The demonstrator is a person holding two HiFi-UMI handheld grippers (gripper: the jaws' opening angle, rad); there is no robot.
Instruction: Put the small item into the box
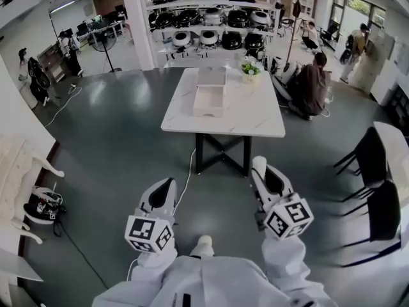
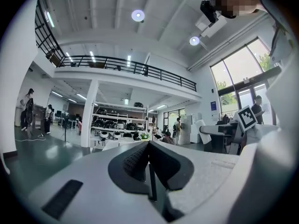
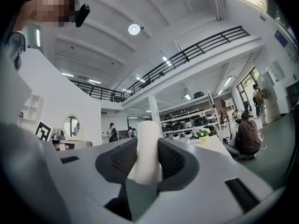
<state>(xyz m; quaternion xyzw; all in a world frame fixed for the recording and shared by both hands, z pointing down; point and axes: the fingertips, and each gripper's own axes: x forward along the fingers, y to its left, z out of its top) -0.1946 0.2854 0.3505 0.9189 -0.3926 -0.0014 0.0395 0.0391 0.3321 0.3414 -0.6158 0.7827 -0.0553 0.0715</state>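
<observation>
My right gripper (image 3: 148, 161) is shut on a small white roll-shaped item (image 3: 148, 146), which stands up between the dark pads. In the head view this gripper (image 1: 259, 166) is held low at the right, with the item's white tip (image 1: 258, 161) showing at its front. Held low at the left, my left gripper (image 1: 167, 184) has nothing in it, and in the left gripper view (image 2: 149, 149) its pads meet. The open white box (image 1: 209, 101) sits on a white marble-look table (image 1: 255, 117) well ahead of both grippers, with its lid (image 1: 211, 77) lying just behind it.
A small potted plant (image 1: 250, 69) stands at the table's far right. A person (image 1: 312, 85) crouches beside the table on the right. Black chairs (image 1: 377, 197) stand at the right, a white bench (image 1: 19, 171) and a bag (image 1: 43, 204) at the left. Shelves of appliances (image 1: 211, 21) fill the back.
</observation>
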